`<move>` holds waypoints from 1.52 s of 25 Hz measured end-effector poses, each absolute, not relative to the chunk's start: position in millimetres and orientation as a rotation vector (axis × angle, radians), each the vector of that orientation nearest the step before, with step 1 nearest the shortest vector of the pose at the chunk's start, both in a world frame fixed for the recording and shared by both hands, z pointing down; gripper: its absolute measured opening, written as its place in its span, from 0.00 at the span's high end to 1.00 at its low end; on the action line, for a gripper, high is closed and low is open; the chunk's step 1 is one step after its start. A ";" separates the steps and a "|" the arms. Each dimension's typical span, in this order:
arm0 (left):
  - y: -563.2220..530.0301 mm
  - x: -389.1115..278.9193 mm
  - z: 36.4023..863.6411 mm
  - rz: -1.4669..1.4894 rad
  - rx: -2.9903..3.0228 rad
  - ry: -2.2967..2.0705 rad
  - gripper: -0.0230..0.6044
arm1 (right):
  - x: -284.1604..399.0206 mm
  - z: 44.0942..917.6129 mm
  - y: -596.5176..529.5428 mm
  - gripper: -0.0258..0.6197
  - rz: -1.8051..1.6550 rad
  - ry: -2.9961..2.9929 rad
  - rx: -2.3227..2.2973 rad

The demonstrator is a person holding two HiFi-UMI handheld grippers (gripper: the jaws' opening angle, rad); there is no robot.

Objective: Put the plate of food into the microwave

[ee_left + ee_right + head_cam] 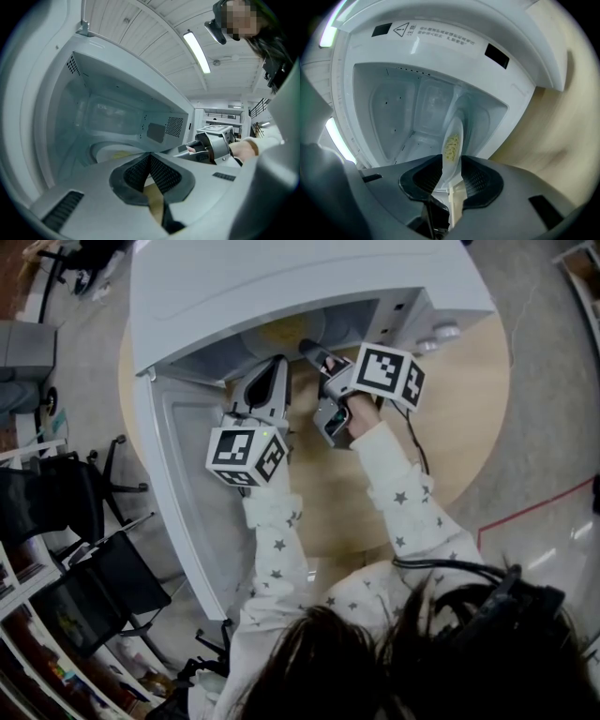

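The white microwave (281,287) stands open on the round wooden table (469,399). A white plate (452,140) with yellow food lies on the cavity floor, just inside the opening. It also shows as the pale plate (112,152) in the left gripper view. My right gripper (452,176) reaches into the opening, its jaws open, with the plate's near rim between the pads. My left gripper (150,157) is at the opening's left side, shut, with nothing in it. In the head view, the left gripper (272,367) and right gripper (314,351) are side by side.
The microwave door (178,474) hangs open to the left, beside my left arm. Black office chairs (84,521) stand on the floor at the left. Bare tabletop lies to the right of the microwave.
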State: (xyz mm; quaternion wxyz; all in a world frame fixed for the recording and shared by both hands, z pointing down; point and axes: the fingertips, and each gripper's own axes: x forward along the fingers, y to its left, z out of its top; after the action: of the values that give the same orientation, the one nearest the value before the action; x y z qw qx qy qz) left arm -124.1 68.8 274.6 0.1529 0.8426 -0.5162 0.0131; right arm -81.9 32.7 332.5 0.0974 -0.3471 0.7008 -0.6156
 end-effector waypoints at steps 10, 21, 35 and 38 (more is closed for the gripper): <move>80.0 -117.4 275.3 0.022 2.420 -1.504 0.97 | -71.3 335.2 57.5 0.79 -1.854 2.038 -0.875; 110.5 -92.4 234.1 -0.041 2.424 -1.539 0.97 | -45.8 277.3 91.8 0.95 -1.812 2.085 -0.644; 151.7 -60.7 188.9 -0.090 2.471 -1.451 0.97 | -24.0 216.5 121.3 0.95 -1.815 2.087 -0.377; 159.0 -54.6 176.2 -0.094 2.491 -1.445 0.97 | -18.3 204.2 126.9 0.95 -1.795 2.081 -0.325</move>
State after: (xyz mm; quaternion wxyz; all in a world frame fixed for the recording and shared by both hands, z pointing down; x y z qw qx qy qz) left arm -54.6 159.0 176.2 0.1298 0.8572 -0.4974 -0.0322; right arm -18.3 126.9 204.2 0.1861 -0.1153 0.7388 -0.6373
